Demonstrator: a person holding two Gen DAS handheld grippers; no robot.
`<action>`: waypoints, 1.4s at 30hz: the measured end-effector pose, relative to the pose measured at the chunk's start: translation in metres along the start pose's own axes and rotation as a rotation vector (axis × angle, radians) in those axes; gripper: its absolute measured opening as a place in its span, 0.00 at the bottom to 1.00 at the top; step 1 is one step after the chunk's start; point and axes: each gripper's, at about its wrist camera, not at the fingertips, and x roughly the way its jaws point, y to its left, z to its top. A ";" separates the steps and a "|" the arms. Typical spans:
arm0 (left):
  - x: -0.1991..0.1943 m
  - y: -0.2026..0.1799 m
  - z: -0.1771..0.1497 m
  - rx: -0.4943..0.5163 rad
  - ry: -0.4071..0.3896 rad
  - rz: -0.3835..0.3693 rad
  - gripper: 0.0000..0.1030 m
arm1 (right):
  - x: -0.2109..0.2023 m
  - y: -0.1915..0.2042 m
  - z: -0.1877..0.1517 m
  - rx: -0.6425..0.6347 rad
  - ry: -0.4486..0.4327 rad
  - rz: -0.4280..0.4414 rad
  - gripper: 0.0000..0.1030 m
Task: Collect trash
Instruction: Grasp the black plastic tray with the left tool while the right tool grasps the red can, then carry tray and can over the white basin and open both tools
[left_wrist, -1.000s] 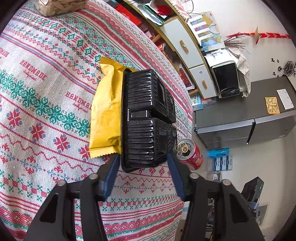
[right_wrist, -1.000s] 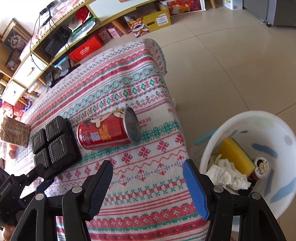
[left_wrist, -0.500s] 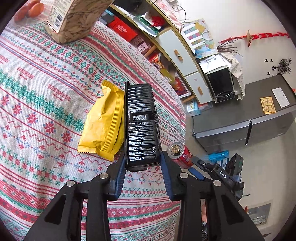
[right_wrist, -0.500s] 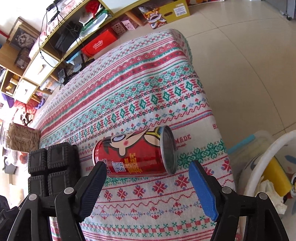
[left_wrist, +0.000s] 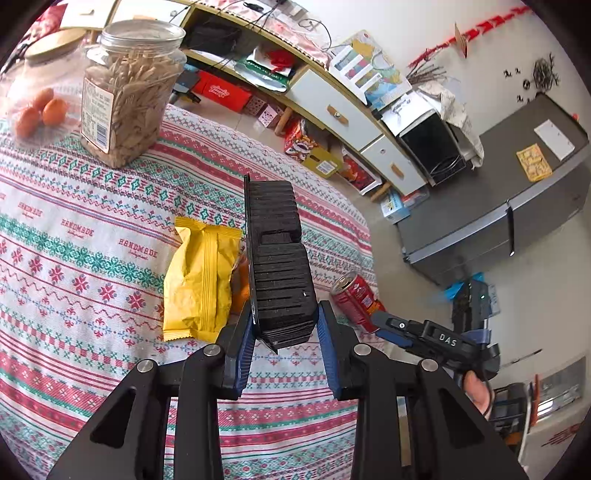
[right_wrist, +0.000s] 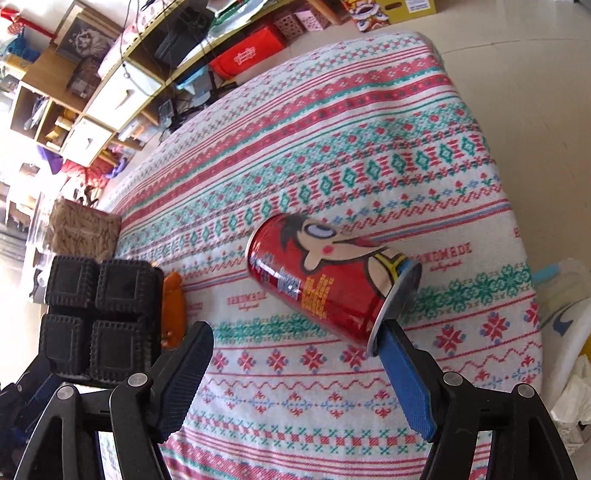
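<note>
Two grippers work beside the red can (right_wrist: 325, 280): your left gripper (left_wrist: 284, 347) pinches the black tray (left_wrist: 280, 273), so centre your spread right gripper (right_wrist: 295, 369) over it before closing.

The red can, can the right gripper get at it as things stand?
Probably yes. The right gripper is open, the can lies on its side just ahead, nothing between; one finger is already at its rim.

left gripper (left_wrist: 283, 341) clamped on the near end of a black plastic tray (left_wrist: 277, 266), held on edge above the patterned tablecloth (left_wrist: 74, 258); yellow wrapper (left_wrist: 201, 284) at left, red can (left_wrist: 352, 301) at right.
</note>
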 end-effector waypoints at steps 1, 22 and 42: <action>0.002 -0.001 -0.001 0.004 0.013 0.001 0.33 | 0.001 0.004 -0.002 -0.021 0.011 -0.010 0.76; 0.007 -0.019 -0.005 0.077 0.019 0.008 0.33 | 0.044 0.054 -0.009 -0.540 -0.078 -0.380 0.58; 0.009 -0.047 -0.021 0.174 0.022 -0.016 0.33 | -0.016 0.056 -0.033 -0.334 -0.094 -0.157 0.56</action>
